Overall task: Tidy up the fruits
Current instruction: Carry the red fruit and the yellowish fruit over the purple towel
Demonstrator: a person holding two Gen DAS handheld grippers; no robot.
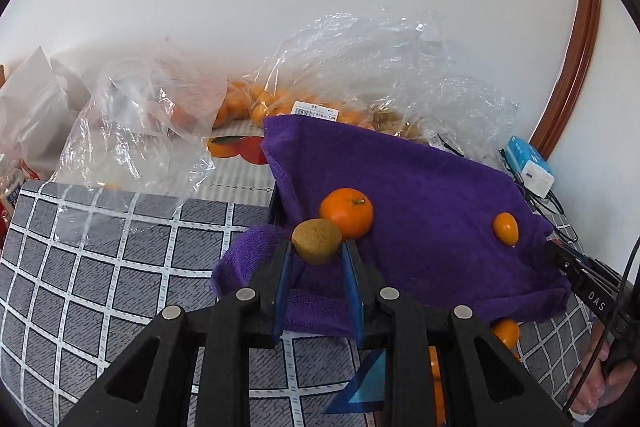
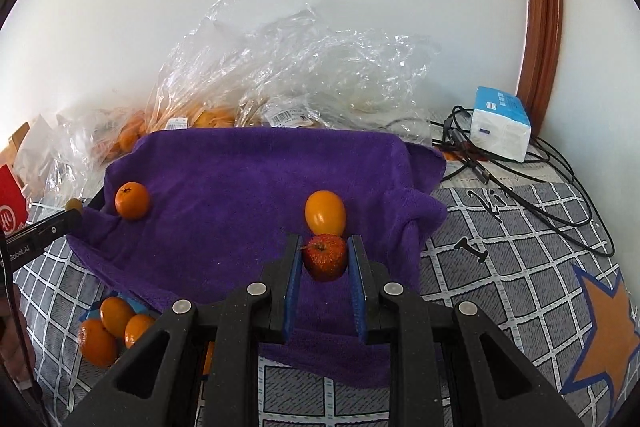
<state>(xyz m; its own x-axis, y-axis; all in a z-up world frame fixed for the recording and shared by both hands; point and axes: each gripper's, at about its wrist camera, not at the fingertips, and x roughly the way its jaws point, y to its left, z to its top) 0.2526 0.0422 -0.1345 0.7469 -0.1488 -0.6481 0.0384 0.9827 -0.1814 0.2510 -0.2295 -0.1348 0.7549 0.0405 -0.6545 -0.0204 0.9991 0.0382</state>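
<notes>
Over the purple towel, left tongs pinching a kiwi, right tongs a red fruit.

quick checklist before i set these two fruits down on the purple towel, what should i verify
1. Left gripper shut on the kiwi: ok.
2. Right gripper shut on the small red fruit: ok.
3. Bare patch of purple towel free for a drop: ok.
4. Kiwi clear of the mandarin: cannot tell, they overlap in the left wrist view.
5. Red fruit clear of the yellow-orange fruit: cannot tell, they look very close.
6. Towel lying flat: not ok, its edges are bunched.
</notes>
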